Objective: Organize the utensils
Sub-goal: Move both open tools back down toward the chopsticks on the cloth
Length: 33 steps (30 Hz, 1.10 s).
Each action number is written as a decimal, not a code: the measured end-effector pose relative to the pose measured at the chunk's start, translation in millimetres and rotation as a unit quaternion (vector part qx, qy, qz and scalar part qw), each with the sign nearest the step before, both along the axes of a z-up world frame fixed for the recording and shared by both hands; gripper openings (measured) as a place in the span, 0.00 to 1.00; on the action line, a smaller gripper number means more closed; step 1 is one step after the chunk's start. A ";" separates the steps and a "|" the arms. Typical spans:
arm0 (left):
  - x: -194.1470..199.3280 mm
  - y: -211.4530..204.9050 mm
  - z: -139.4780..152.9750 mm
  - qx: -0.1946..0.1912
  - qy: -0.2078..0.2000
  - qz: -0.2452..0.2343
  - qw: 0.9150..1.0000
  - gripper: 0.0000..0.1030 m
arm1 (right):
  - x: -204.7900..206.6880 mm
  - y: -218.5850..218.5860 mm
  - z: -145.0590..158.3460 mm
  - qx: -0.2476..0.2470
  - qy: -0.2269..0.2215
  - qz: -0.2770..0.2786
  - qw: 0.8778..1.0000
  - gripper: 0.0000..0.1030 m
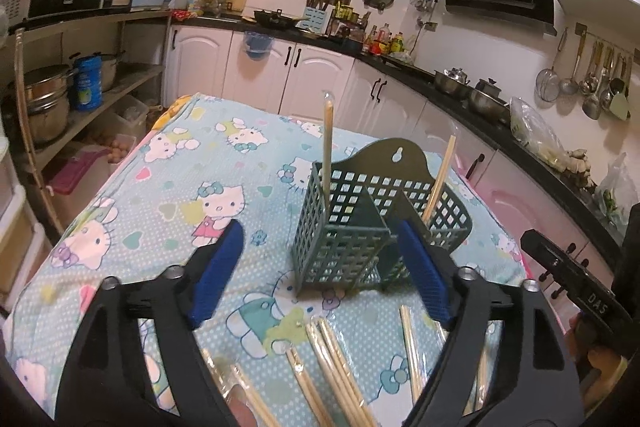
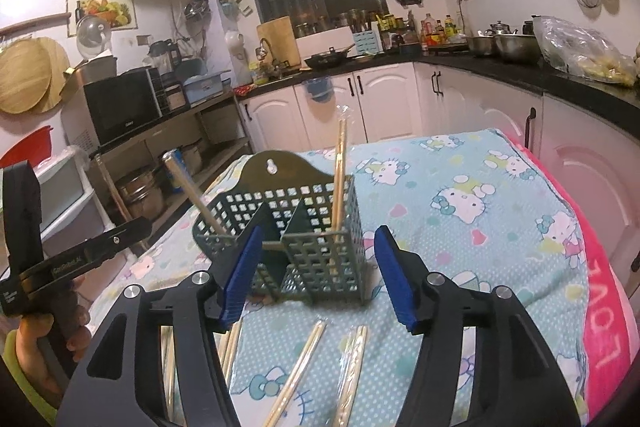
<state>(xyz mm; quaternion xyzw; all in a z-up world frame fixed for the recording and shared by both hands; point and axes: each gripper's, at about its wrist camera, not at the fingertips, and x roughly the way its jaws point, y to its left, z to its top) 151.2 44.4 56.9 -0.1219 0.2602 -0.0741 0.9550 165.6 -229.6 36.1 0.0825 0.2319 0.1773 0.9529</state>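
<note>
Chopsticks [image 1: 329, 147] stand upright in the green slotted utensil holder [image 1: 344, 243], one pair in each outer compartment, likely so they stay sorted, while more wrapped pairs [image 2: 298, 375] lie loose on the cloth-covered surface [image 1: 168, 195] just before it. Both the left gripper [image 1: 320, 275] and right gripper [image 2: 316, 279] have their blue fingers [image 2: 394, 281] spread apart and empty, seemingly having let go of the standing pairs.

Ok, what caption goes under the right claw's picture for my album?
Open right claw faces a green utensil basket holding two wrapped chopstick pairs, more chopsticks lying on the cartoon-cat tablecloth.
</note>
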 end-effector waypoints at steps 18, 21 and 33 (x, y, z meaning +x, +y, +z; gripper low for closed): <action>-29.3 19.4 -19.4 -0.004 0.030 0.022 0.999 0.75 | -21.5 20.7 -7.1 -0.019 0.021 0.039 0.999 0.57; -32.8 22.3 -23.6 -0.004 0.038 0.027 0.999 0.75 | -23.0 26.3 -9.9 -0.027 0.028 0.047 0.998 0.57; -44.9 37.0 -45.0 -0.008 0.072 0.038 0.997 0.75 | -25.3 42.6 -23.5 -0.045 0.054 0.068 0.995 0.57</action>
